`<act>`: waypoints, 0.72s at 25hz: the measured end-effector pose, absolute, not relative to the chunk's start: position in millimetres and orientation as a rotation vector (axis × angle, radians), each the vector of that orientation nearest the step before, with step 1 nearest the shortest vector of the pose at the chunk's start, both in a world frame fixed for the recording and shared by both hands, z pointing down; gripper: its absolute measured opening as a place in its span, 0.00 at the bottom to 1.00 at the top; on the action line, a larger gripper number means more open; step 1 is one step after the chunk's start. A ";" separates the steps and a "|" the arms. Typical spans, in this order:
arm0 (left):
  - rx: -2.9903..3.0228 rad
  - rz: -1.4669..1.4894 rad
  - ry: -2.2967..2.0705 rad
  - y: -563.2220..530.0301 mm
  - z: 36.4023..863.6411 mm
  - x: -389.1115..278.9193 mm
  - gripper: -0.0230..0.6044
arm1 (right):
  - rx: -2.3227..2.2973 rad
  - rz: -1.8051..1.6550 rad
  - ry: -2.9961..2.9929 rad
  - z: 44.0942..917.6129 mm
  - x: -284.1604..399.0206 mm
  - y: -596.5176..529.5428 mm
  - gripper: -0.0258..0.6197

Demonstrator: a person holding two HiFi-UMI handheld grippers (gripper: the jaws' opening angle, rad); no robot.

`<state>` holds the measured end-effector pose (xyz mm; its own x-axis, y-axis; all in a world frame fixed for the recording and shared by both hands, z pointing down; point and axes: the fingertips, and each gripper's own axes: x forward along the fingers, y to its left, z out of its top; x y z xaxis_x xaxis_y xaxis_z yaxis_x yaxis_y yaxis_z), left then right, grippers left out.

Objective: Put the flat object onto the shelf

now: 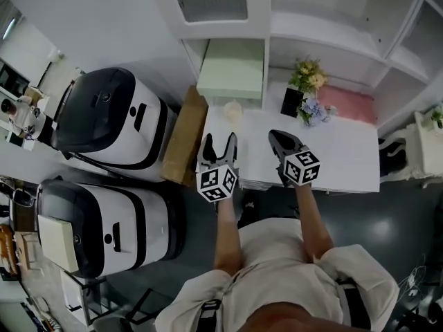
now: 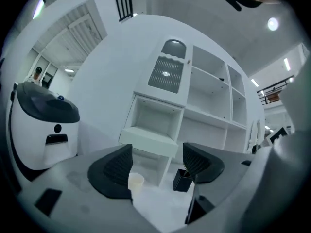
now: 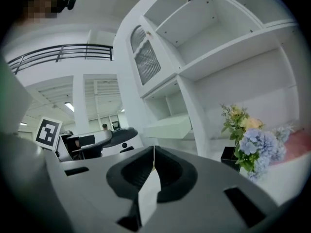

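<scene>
The left tool (image 1: pixel 220 142) hangs over the near left edge of the white desk (image 1: pixel 346 158), and its jaws stand wide apart. In the left gripper view (image 2: pixel 157 150) nothing lies between the pads and they touch nothing. Through the gap a paper cup (image 2: pixel 135 181) and a dark square vase (image 2: pixel 183 181) stand farther off on the desk, apart from each other.

Beyond them, the flat object (image 1: pixel 232 75), a pale green slab, lies level on the low compartment at the left end of the white shelf unit (image 1: pixel 325 30). Its front edge juts out past the compartment's opening (image 2: pixel 150 142). Neither tool touches it.

The right tool (image 1: pixel 280 140) is over the middle of the desk, well short of the shelf unit. In the right gripper view (image 3: pixel 154 152) its jaws are pressed together at the tips, with no thing clamped there; only a white sliver shows in the gap behind the tips. To its right, flowers (image 3: pixel 255 142) rise from the vase.
</scene>
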<state>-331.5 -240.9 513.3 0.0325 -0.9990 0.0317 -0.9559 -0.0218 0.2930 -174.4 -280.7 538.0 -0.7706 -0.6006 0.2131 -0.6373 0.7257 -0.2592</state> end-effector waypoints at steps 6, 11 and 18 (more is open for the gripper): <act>2.156 -0.086 -2.079 -207.2 506.2 -293.5 0.52 | 1.033 0.454 -2.818 528.7 -151.4 -252.4 0.15; 2.158 -0.084 -2.124 -180.6 503.3 -277.0 0.46 | 1.069 0.463 -2.867 529.6 -127.5 -228.9 0.15; 2.198 -0.033 -2.165 -159.9 499.5 -267.0 0.33 | 1.039 0.438 -2.895 537.4 -110.7 -204.2 0.15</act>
<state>-267.0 -159.9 499.5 0.0158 -0.9996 0.0243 -0.9984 -0.0144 0.0550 -110.7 -204.2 537.4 -0.7759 -0.6180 0.1265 -0.6278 0.7367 -0.2513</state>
